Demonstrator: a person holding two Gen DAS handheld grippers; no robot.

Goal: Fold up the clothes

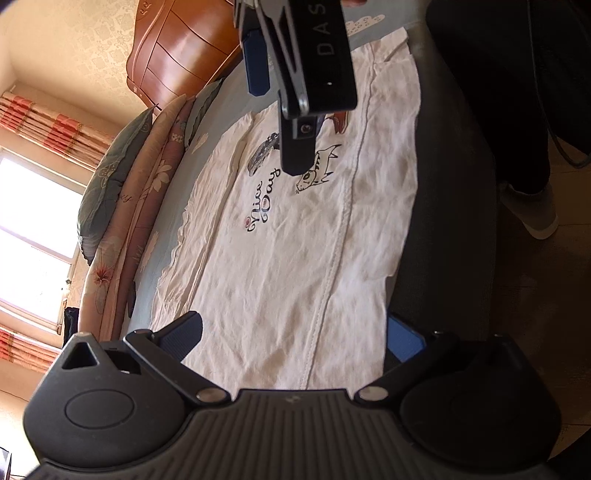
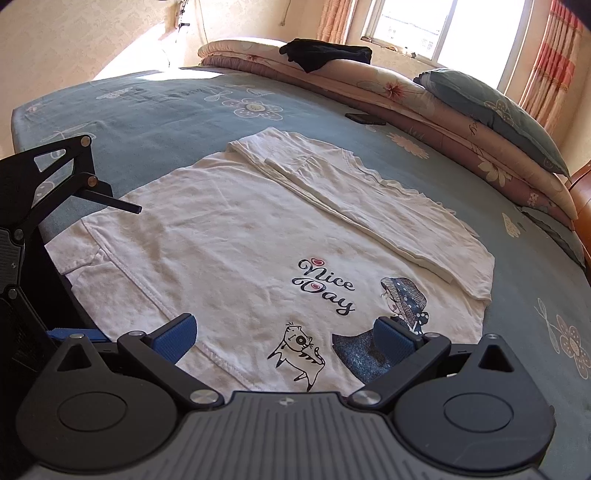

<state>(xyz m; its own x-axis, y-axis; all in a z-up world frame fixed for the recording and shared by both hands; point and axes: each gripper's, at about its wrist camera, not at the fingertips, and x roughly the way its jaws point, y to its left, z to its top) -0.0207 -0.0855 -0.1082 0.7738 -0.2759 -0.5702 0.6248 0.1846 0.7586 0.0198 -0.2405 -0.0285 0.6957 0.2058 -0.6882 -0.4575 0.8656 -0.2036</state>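
- we see the white printed cotton T-shirt (image 2: 236,236) lying flat, print side up, on the blue-grey floral bedsheet (image 2: 155,110); one side of it is folded in over the body as a long strip (image 2: 351,206); the edge nearest the left gripper sits at the bed's edge
- print reads "Nice Day" (image 2: 325,286), with a cartoon cat (image 2: 297,350) and a girl in a dotted blue hat (image 2: 404,299) beside it
- our left gripper (image 1: 291,341) hovers over the shirt's near edge; jaws spread wide, nothing between the blue ribbed pads (image 1: 402,339); we cannot tell if a pad touches the cloth
- our right gripper (image 2: 284,338) sits low over the printed end; jaws also wide apart, empty; the cat print shows between the fingers, the right pad (image 2: 393,341) overlaps the girl's blue dress in view
- in the left wrist view the right gripper (image 1: 295,74) hangs above the print, seen side-on
- in the right wrist view the left gripper (image 2: 55,184) shows at the shirt's left side
- folded pink floral quilts (image 2: 424,110) and a grey-green pillow (image 2: 491,110) are stacked along the far bed side; a black garment (image 2: 325,53) lies on top of them; a dark flat phone-like object (image 2: 365,119) rests on the sheet near the quilts
- orange wooden headboard (image 1: 177,55), sunlit window (image 2: 436,26), striped pink curtains (image 2: 557,59) behind
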